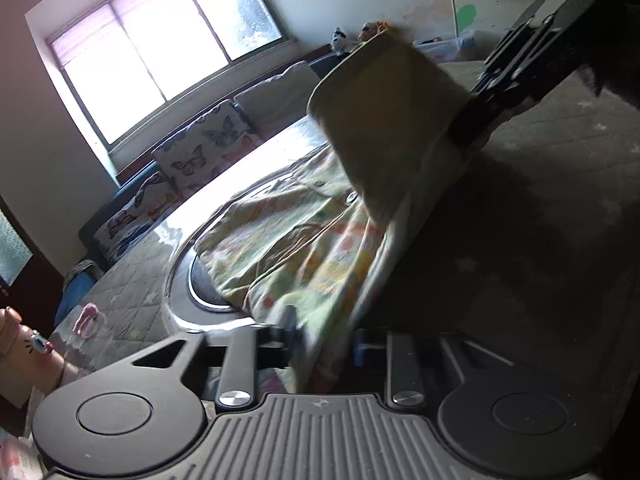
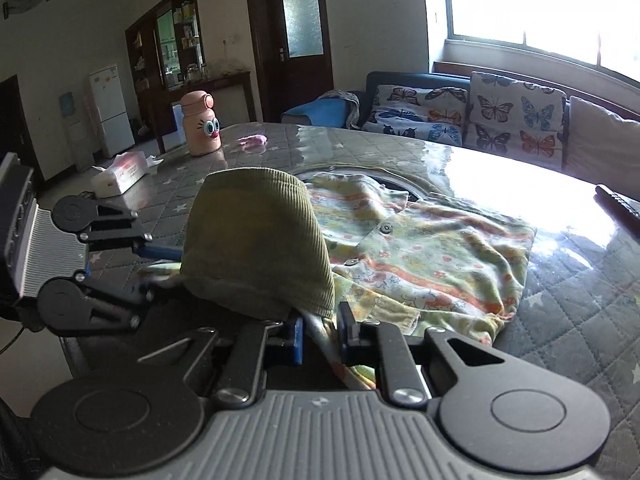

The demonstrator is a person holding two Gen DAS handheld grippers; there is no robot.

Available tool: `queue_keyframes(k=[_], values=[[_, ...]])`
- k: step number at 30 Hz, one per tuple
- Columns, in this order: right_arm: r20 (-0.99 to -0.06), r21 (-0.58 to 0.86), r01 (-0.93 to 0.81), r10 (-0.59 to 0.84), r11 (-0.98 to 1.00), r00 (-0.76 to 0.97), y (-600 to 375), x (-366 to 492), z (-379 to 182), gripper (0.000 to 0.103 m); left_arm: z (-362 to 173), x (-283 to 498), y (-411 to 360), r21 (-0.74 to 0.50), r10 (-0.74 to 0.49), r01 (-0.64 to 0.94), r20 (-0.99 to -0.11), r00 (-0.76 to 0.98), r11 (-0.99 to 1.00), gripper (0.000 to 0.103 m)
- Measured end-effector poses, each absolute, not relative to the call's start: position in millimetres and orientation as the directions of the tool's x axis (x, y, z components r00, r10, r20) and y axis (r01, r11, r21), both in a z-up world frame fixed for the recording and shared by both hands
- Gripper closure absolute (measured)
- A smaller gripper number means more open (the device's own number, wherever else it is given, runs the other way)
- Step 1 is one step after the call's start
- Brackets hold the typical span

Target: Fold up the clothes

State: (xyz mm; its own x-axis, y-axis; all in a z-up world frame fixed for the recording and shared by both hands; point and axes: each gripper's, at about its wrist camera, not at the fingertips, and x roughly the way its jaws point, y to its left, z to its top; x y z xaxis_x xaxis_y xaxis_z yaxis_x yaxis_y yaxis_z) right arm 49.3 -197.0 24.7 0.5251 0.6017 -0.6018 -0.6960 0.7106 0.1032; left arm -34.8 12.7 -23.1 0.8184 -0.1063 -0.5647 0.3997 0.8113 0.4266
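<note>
A child's garment with a yellow-green floral print outside (image 2: 432, 256) and an olive corduroy lining (image 2: 256, 240) lies on the quilted table (image 2: 576, 304). Its near part is lifted and curled over, lining outward. My right gripper (image 2: 320, 336) is shut on the garment's near edge. My left gripper (image 1: 324, 340) is shut on the other edge; it shows at the left of the right wrist view (image 2: 160, 268). In the left wrist view the lifted olive flap (image 1: 384, 120) hangs between the grippers, with the right gripper (image 1: 472, 124) at its far end.
A pink cartoon bottle (image 2: 200, 124), a tissue pack (image 2: 120, 174) and a small pink item (image 2: 252, 142) sit at the table's far side. A dark remote (image 2: 620, 204) lies at the right edge. A sofa with butterfly cushions (image 2: 480, 112) stands beyond the table.
</note>
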Motion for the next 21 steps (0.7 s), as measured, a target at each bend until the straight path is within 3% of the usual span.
queue_keyframes(k=[5, 16, 21], values=[[-0.585, 0.108, -0.706, 0.620, 0.699, 0.524, -200.7, 37.4, 29.6, 0.094, -8.0, -46.4, 20.2, 0.383, -0.125, 0.380, -0.547, 0.828, 0.842, 0.095], [-0.567, 0.098, -0.790, 0.686, 0.605, 0.456, -226.5, -30.9, 82.4, 0.096, 51.0, -117.0, 27.6, 0.242, -0.242, 0.449, -0.580, 0.777, 0.860, 0.095], [-0.562, 0.074, -0.778, 0.671, 0.623, 0.484, -217.9, -13.3, 91.1, 0.096, 59.0, -93.0, 31.9, 0.215, -0.230, 0.409, -0.562, 0.794, 0.887, 0.095]])
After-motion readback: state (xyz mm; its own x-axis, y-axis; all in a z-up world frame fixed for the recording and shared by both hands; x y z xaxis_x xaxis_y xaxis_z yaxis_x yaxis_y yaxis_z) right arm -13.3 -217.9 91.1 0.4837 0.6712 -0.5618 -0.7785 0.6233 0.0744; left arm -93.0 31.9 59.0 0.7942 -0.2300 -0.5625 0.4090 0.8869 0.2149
